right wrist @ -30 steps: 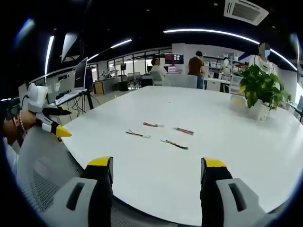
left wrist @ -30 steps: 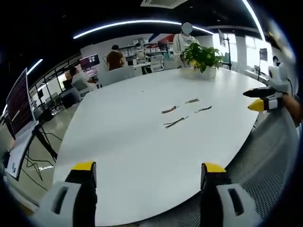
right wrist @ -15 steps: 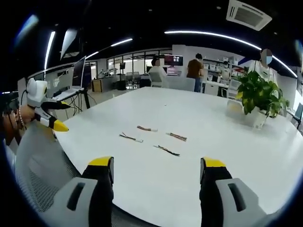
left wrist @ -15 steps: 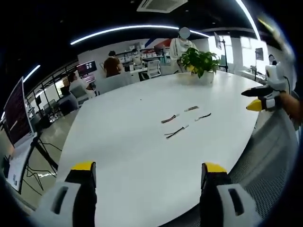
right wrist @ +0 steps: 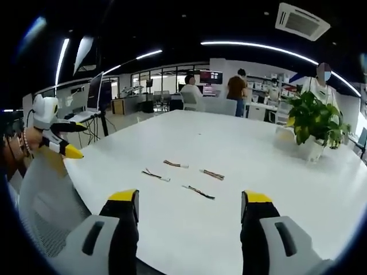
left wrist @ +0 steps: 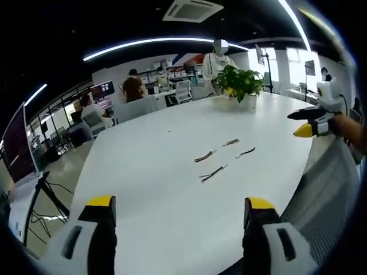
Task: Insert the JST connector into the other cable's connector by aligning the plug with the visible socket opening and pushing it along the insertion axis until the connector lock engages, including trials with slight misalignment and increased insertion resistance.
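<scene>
Nearest in the left gripper view, the left gripper stands wide apart and empty, its yellow tips over the near edge of the white table. In the right gripper view the right gripper is likewise wide and empty above the table rim.

Past the jaws, toward 12 o'clock, four short cables lie loose on the tabletop, near one another but apart; in the left gripper view they sit at about 1 o'clock. Their connectors are too small to tell plug from socket.

Farther off, a potted plant stands at 2 o'clock.

This looks like the approach step: nothing is picked up yet. Next, each gripper needs to descend, close on one cable near its connector, then line the plug with the socket.
</scene>
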`<state>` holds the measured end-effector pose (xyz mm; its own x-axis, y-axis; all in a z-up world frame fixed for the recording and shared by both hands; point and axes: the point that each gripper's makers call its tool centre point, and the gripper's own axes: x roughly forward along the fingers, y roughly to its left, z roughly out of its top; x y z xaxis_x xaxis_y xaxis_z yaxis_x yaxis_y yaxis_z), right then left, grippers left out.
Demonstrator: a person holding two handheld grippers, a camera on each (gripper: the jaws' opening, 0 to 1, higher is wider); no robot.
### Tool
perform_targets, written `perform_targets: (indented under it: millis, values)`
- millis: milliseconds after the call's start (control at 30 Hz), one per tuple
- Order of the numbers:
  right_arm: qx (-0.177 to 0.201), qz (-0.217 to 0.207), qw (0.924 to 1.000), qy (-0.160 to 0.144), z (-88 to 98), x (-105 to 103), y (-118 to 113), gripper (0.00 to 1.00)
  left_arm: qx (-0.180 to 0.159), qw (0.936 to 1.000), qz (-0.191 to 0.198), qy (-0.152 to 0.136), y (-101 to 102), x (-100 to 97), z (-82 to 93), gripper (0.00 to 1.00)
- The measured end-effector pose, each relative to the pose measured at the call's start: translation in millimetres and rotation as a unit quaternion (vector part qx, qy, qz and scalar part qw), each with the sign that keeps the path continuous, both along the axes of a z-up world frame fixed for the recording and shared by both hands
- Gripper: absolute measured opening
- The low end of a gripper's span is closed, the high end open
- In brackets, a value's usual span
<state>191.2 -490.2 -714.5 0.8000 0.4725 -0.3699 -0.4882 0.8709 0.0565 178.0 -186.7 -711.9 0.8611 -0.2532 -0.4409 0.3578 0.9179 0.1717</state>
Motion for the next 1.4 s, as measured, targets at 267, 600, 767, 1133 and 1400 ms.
perform_targets:
  millis: [267,600,767,1133,1400]
  values:
    - [0.025,-0.009,0.9996,0.001,6.7,13.0,-3.1,0.67,-0.029,0.9995,-0.013,-0.006,-7.0,13.5,4.7,0.91]
    - [0.003,-0.003,1.0000,0.001,5.9,26.6,-4.7,0.66,-0.036,0.9991,-0.020,-0.001,-7.1,25.3,3.9,0.91]
    - [-0.010,0.002,0.9999,0.008,1.6,34.9,-2.7,0.65,-0.056,0.9981,-0.024,0.001,-10.9,34.9,2.1,0.91]
    - [-0.022,0.011,0.9997,0.010,-0.6,52.2,2.9,0.64,-0.062,0.9973,-0.039,0.008,-18.0,54.0,-1.6,0.91]
    - [-0.023,0.011,0.9996,0.013,-2.9,61.2,4.1,0.64,-0.067,0.9967,-0.043,0.016,-18.0,66.3,-5.1,0.91]
